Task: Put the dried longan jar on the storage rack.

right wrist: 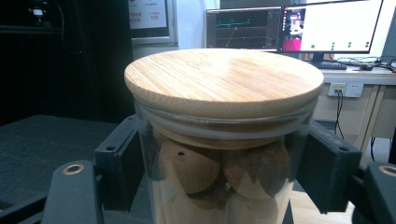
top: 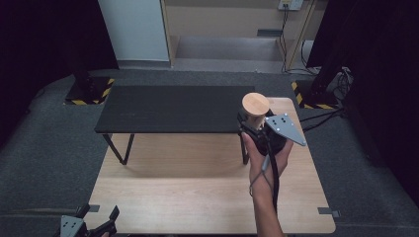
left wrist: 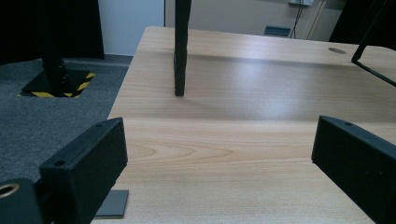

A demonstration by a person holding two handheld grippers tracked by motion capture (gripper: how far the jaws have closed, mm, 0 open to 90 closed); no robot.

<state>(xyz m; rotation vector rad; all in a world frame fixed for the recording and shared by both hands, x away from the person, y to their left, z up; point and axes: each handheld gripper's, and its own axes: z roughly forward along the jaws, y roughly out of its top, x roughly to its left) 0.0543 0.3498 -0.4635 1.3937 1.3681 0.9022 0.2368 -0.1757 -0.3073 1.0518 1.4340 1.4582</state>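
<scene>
Clamped around a glass jar (right wrist: 224, 186) just under its bamboo lid (right wrist: 224, 81), my right gripper (top: 259, 129) held it aloft at the right end of the black shelf (top: 173, 107) standing on the far half of the wooden table (top: 197, 197). At the near left corner, my left gripper (top: 89, 226) lay with its jaws parted and nothing between them. I judged smooth glass could slide through the pads if I tilted it, and the jar's base might clip the shelf edge if I came in low. From the right gripper view I saw brown, nut-like pieces (right wrist: 189, 165) inside; the high view gave only the lid's round top. The left gripper view showed a shelf leg (left wrist: 180, 56) on bare tabletop.
</scene>
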